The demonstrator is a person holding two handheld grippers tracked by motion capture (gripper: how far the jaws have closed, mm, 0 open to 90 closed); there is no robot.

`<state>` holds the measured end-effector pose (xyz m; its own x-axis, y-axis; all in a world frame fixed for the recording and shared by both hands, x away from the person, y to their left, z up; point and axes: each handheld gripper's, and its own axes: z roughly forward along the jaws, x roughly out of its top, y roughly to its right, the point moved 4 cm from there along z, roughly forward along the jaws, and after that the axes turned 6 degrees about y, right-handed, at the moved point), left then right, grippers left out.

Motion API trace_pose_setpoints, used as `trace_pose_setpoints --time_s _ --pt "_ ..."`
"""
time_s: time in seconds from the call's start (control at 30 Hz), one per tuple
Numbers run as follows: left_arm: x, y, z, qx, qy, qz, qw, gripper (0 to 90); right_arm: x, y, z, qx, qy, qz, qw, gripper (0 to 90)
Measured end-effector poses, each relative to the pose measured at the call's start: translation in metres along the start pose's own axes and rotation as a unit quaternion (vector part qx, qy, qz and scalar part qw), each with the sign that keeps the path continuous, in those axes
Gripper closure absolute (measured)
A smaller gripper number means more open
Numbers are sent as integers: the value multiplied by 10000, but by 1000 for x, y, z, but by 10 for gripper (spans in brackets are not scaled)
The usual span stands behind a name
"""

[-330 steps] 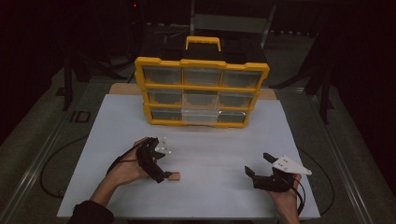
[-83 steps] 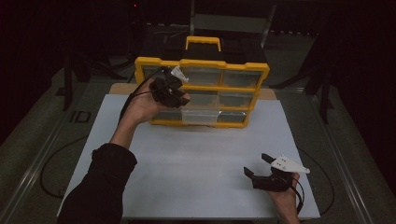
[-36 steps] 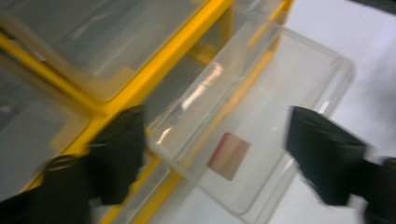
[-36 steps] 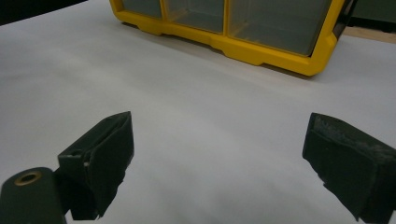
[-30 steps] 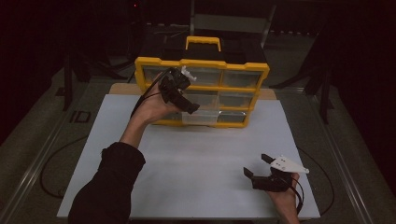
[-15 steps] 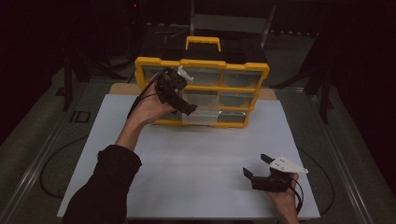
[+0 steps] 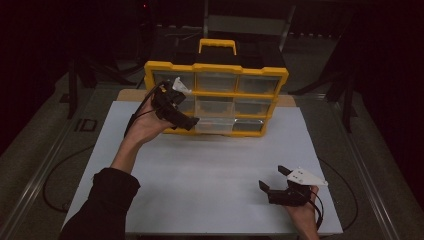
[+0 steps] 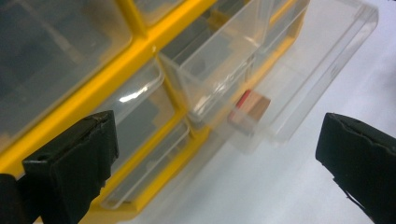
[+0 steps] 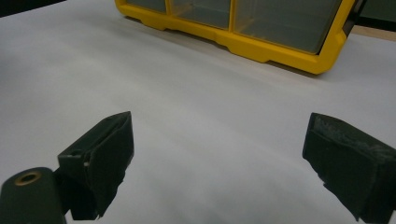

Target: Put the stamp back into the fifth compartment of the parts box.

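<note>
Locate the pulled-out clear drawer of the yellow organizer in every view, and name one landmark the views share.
High view: the clear drawer juts from the bottom row's middle, right of the left gripper.
Left gripper view: right of centre, holding a small red-brown block.
Right gripper view: I cannot pick it out.
Shared landmark: the yellow organizer.

High view looks down the table; both gripper views closely face the yellow organizer (image 7: 216, 95).

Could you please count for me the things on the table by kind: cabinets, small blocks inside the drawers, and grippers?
Yellow drawer cabinet: 1
Small red-and-brown block, lying in the pulled-out clear drawer: 1
Grippers: 2, the left gripper at the cabinet, the right gripper low over the white table, both open
Total: 4
</note>
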<state>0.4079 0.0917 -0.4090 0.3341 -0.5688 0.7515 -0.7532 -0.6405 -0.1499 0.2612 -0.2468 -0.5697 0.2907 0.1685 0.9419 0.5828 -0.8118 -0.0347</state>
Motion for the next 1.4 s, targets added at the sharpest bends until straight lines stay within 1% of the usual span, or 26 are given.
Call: trace_pose_setpoints --time_s 0.1,0.33,0.5,0.57,0.67,0.7,0.77,0.8,0.87,0.9,0.93,0.97,1.0,1.07,1.17,1.23,1.27,1.33,1.37,1.4 --pt "-10 -1 -3 36 37 -40 10000 1 0 0 0 6 -1 -4 10000 89" --pt "-34 1 -13 197 260 -95 9994 1 0 -1 0 35 -1 -24 10000 89" --pt "-59 3 -18 334 283 -109 9990 1 0 -2 0 33 5 -20 10000 89" --pt "-70 4 -20 383 366 -144 9985 1 0 -2 1 15 11 -19 10000 89" --pt "-87 5 -23 553 424 -123 9975 1 0 -2 1 25 19 -30 10000 88" --pt "-93 5 -24 591 456 -154 9971 1 0 -2 1 27 22 -30 10000 89" --pt "-93 5 -24 591 456 -154 9971 1 0 -2 1 16 17 -27 10000 89" --pt "-112 6 -27 590 567 -330 9961 1 0 -2 1 17 27 -41 10000 89" --pt "-124 8 -28 609 610 -386 9955 1 0 -3 1 26 20 -32 10000 89" --pt "-124 8 -28 609 610 -386 9955 1 0 -3 1 26 20 -32 10000 89" --pt "-134 9 -29 658 696 -437 9944 1 0 -3 1 33 20 -31 10000 89" --pt "-138 10 -29 711 756 -449 9936 1 0 -4 1 39 23 -37 10000 89" --pt "-145 11 -30 774 862 -529 9919 1 0 -4 1 39 24 -35 10000 89" --pt "-155 12 -31 769 993 -671 9898 1 0 -5 2 73 23 -62 10000 89" --pt "-172 16 -30 785 1062 -788 9881 1 1 -6 1 58 43 -74 9999 89" --pt "-184 19 -29 883 1037 -785 9876 1 1 -6 1 62 57 -67 9999 89" --pt "-189 20 -30 926 1077 -798 9866 1 1 -6 1 59 51 -74 9999 89" --pt "-198 23 -32 931 1211 -869 9844 1 1 -7 1 81 55 -83 9999 89" --pt "-198 23 -32 931 1211 -869 9844 1 1 -7 1 81 55 -83 9999 89" --pt "-207 26 -34 972 1319 -902 9824 1 1 -7 0 65 62 -84 9999 89"
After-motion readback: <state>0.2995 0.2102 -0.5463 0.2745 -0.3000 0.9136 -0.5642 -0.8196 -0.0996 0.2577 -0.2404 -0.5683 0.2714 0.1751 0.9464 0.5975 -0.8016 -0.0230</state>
